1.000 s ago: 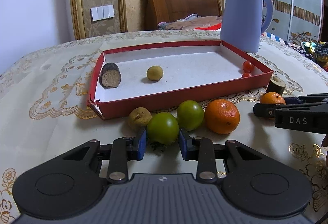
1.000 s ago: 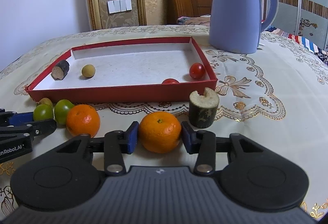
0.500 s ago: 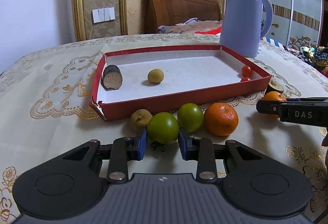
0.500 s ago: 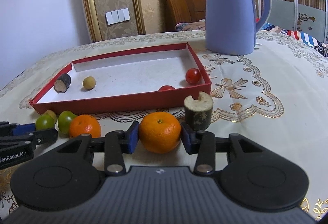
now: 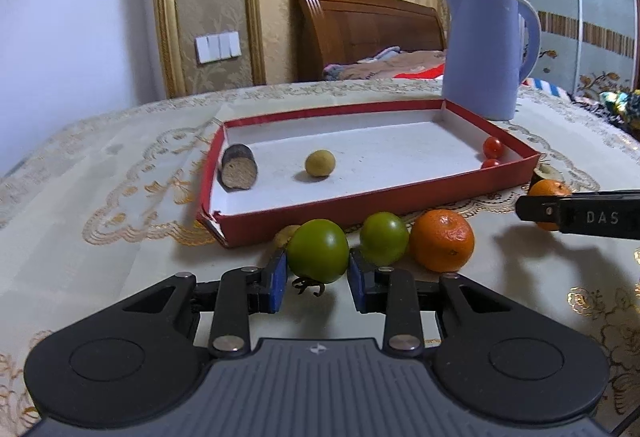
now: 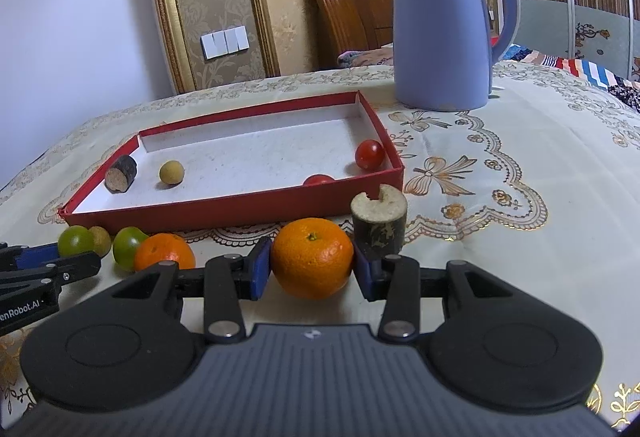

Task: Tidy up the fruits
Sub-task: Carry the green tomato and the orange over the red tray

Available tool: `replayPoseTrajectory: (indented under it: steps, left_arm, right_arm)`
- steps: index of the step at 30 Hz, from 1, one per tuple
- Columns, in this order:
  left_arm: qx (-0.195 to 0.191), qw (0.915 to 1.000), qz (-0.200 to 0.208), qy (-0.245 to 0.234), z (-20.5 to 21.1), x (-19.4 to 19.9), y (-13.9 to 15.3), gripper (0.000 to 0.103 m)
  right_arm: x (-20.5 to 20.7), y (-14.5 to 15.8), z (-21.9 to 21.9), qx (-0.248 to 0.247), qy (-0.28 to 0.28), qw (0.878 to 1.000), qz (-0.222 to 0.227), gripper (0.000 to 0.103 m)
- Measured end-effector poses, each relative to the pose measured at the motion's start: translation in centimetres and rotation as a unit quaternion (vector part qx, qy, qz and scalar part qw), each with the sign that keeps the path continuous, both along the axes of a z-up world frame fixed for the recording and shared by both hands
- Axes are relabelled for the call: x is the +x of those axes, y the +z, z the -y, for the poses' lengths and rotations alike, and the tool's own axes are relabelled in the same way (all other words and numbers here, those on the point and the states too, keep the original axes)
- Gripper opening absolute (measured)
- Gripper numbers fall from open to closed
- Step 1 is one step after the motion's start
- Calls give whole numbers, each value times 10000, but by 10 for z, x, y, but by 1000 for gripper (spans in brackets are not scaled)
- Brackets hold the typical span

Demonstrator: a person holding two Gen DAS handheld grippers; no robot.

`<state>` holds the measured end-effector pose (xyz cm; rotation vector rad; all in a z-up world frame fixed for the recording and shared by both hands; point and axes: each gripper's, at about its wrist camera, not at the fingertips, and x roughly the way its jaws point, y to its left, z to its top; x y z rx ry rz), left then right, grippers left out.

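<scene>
The red tray (image 5: 356,203) on the worktop (image 5: 100,205) holds a dark sliced chunk (image 5: 239,172), a small yellow fruit (image 5: 320,164) and two cherry tomatoes (image 6: 369,154). In front of it, the left hand-held gripper (image 5: 318,279) is clamped on a green tomato (image 5: 318,251), and the right hand-held gripper (image 6: 311,271) on an orange (image 6: 312,258).

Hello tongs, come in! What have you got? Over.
Left tongs shut on green tomato. Right tongs shut on tangerine. Red tray ahead, nothing blocking.
</scene>
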<state>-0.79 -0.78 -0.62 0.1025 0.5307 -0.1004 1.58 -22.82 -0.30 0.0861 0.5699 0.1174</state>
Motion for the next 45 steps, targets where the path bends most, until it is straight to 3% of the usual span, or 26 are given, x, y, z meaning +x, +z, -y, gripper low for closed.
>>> replayPoseTrajectory:
  steps: [4,13,21,33,45]
  left_arm:
    - [224,9997,9,124,5,-1,1,31]
    - [242,9995,97,150,4,2,16,31]
    - [380,9989,250,125,15,27,31,31]
    - [244,9993,138,228,21,72,29,31]
    - [124,9978,-166,627,11,133,24,31]
  right_arm:
    - [-1,1,0,1,-10,10000,53,41]
    - [1,19,-16,-450,172,9983,315,41]
    - [37,38,-28,-754,114,9958,501,41]
    - [86,28,-43,-896,81,9957,213,41]
    - [145,11,-49,-937,-160,9950,-294,41]
